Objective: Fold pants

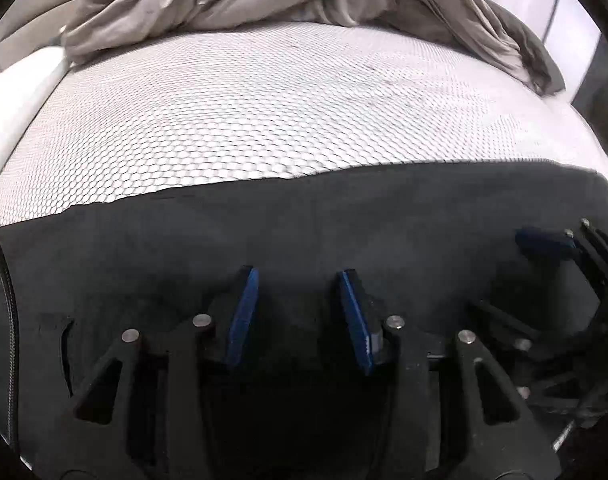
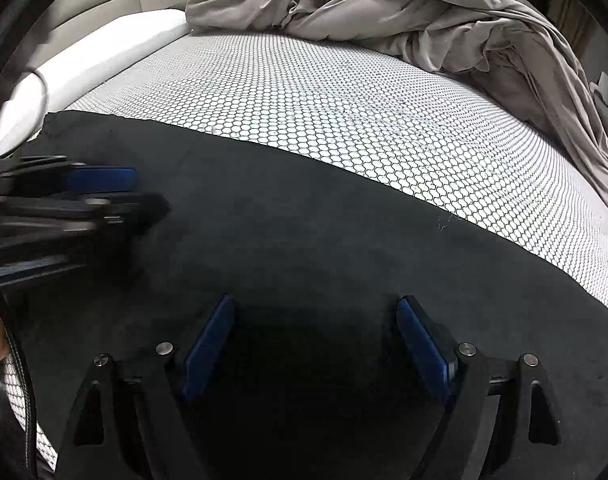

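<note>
Now the pants (image 1: 312, 232) lie flat on the mattress (image 1: 244, 112), as a dark strip along its near edge. Their far edge runs almost straight across the honeycomb cover. A grey blanket (image 2: 384, 20) is bunched at the far side, well apart from the pants.

Both grippers hang over the dark cloth and point down at it. The left gripper (image 1: 298, 280) has its jaws partly apart, and nothing is seen between the blue pads (image 1: 244, 312); the cloth lies below them, not pinched. The right gripper (image 2: 314, 308) has its jaws wide apart and also holds nothing. In the right wrist view the left gripper appears at the left side, blurred, near the left end of the pants.

I judge that the step in hand is between folds: the cloth is spread and smooth, and the grippers are taking position for a new grasp. How many folds are already made I cannot tell, because the dark cloth hides its layers.

The next move probably calls for each gripper to go down to an edge or corner, close on all layers there, and carry them over together, so that the fold stays even.
</note>
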`<state>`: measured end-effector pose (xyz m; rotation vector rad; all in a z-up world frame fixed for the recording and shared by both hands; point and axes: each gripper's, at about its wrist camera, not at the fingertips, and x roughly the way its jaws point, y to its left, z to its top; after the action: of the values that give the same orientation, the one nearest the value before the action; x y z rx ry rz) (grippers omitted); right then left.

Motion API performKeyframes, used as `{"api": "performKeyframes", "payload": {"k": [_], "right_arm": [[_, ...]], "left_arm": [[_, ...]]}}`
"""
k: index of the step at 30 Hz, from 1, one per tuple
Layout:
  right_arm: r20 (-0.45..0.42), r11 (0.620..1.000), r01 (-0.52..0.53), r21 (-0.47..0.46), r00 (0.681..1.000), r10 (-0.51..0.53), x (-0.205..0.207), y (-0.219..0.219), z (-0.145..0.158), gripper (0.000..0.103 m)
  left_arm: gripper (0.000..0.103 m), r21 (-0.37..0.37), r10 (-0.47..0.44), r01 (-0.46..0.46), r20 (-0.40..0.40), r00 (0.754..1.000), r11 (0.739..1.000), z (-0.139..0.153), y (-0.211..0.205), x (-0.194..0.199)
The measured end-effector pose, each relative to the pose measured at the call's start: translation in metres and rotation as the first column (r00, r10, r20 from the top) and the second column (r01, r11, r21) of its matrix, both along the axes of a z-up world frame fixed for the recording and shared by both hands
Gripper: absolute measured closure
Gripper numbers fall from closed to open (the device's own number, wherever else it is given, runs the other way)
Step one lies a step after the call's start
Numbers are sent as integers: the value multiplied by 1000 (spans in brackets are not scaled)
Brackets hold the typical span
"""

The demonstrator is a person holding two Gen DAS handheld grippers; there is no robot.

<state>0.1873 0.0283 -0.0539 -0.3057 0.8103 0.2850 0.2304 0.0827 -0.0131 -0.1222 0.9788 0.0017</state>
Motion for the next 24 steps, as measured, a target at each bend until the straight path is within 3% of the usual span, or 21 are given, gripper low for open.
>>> {"api": "performKeyframes", "payload": {"k": [2,3,4,5,6,8,11,15,17,19,22,24], "right_arm": [[-5,1000,0,4,1000,0,0,-8,2,18],[-5,1000,3,5,1000,-3,10,-5,5,18],[-8,1000,6,7,1000,-6,16,-11,6,18],[-9,1000,9,10,1000,-9,16,-11,6,18],[-11,1000,12,13,1000,-12,23,-8,7,18],[-7,1000,12,2,1000,-12,20,-8,5,18],[2,1000,6,-14,1000,-6,36,-12,5,18],[-2,1000,-8,2,1000,8,45,-18,6,18],[-4,1000,-15,4,1000,15,42,-20,5,18],[-3,1000,-20,-1,1000,20,36,-21,4,18],[1,1000,-18,-8,1000,18,27,-25,4,18],[1,1000,-13,-6,1000,13,26,-27,4,18]], "left_arm": [[62,31,73,-74,20,997,997,6,23,-6],[62,101,145,-149,45,988,984,8,40,-10],[62,180,229,-236,59,972,955,7,60,-14],[61,204,262,-269,60,963,941,5,72,-15],[58,179,302,-306,51,952,935,2,92,-18],[53,58,331,-332,27,943,941,2,115,-24],[53,-3,297,-298,68,952,955,17,123,-39],[40,69,238,-242,62,969,968,11,127,-49],[40,-32,247,-246,37,968,969,2,144,-50],[40,-87,247,-242,40,968,966,3,148,-53],[40,-236,188,-158,109,976,959,19,146,-64],[40,-236,169,-130,153,974,963,27,141,-70]]}}
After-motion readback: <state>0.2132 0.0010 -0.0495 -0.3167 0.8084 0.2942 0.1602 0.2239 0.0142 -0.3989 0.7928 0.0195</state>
